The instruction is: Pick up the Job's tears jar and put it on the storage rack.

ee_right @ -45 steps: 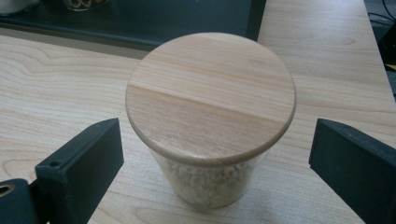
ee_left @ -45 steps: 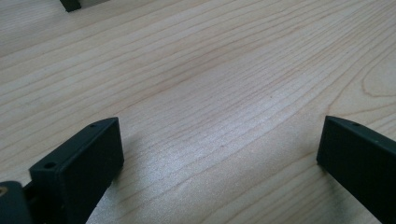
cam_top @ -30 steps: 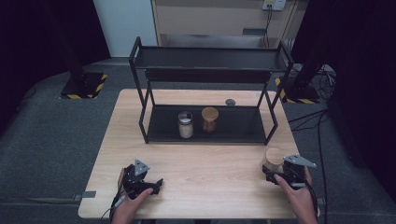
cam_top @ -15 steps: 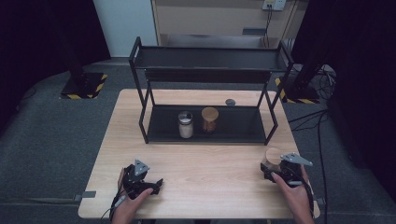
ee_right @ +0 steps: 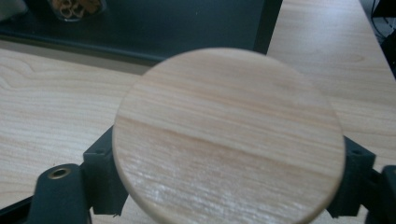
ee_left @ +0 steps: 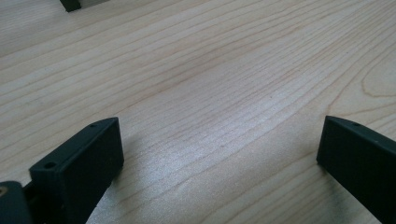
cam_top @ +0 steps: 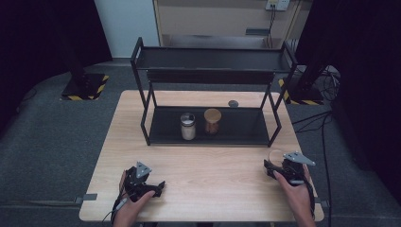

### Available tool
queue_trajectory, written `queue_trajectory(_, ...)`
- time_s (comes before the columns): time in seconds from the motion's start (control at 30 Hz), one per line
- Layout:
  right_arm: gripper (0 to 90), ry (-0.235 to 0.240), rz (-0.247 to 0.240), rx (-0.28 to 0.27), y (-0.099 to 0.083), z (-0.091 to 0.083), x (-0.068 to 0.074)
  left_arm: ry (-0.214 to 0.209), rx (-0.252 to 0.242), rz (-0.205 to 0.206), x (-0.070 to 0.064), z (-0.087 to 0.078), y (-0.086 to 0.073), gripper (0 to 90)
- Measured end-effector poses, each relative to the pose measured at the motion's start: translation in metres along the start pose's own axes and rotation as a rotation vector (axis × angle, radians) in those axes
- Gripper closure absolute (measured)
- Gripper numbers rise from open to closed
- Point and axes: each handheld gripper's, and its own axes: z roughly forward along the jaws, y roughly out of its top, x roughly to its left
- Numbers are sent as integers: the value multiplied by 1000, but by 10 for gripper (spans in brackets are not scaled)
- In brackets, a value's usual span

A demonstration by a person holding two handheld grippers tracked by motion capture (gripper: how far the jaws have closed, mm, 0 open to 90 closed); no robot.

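Note:
A jar with a round wooden lid [ee_right: 227, 135] sits between the jaws of my right gripper [ee_right: 229, 158], which is shut on it. From above, that jar [cam_top: 275, 155] is at the table's front right, just ahead of the right gripper [cam_top: 271, 166] and the hand holding it. My left gripper [cam_top: 159, 187] rests low at the front left of the table. Its jaws stand wide open over bare wood, with nothing between the left gripper's [ee_left: 219, 154] fingers.
A black two-tier rack [cam_top: 241, 128] stands mid-table. Its lower shelf holds a metal-lidded glass jar [cam_top: 187, 126] and a wooden-lidded jar [cam_top: 212, 121] of brown contents. A small dark round object [cam_top: 233, 103] lies behind it. The rack's post [ee_right: 267, 23] is close ahead of the held jar.
My right gripper has shifted slightly left and toward the table's front edge with the jar in it. The left gripper has not moved.

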Motion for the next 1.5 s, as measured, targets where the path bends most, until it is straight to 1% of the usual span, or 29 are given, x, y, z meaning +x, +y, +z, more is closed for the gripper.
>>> queue_trajectory(0.13, 249, -6, -7, -8, -1, 0, 2, 0, 0, 0, 0, 0, 0, 0)
queue_trajectory(0.33, 255, -17, -10, -14, -2, 0, 5, 0, 0, 0, 0, 0, 0, 0)
queue_trajectory(0.53, 259, -27, -13, -2, 1, -1, 8, 0, 0, 0, 0, 0, 0, 0)
queue_trajectory(0.67, 260, -23, -9, -2, 2, -3, 9, 0, 0, 0, 0, 0, 0, 0)
queue_trajectory(0.93, 260, -12, -23, 2, 14, -4, 15, 0, 0, 0, 0, 0, 0, 0)
queue_trajectory(1.5, 260, 6, -60, 6, 39, 2, 29, 0, 0, 0, 0, 0, 0, 0)
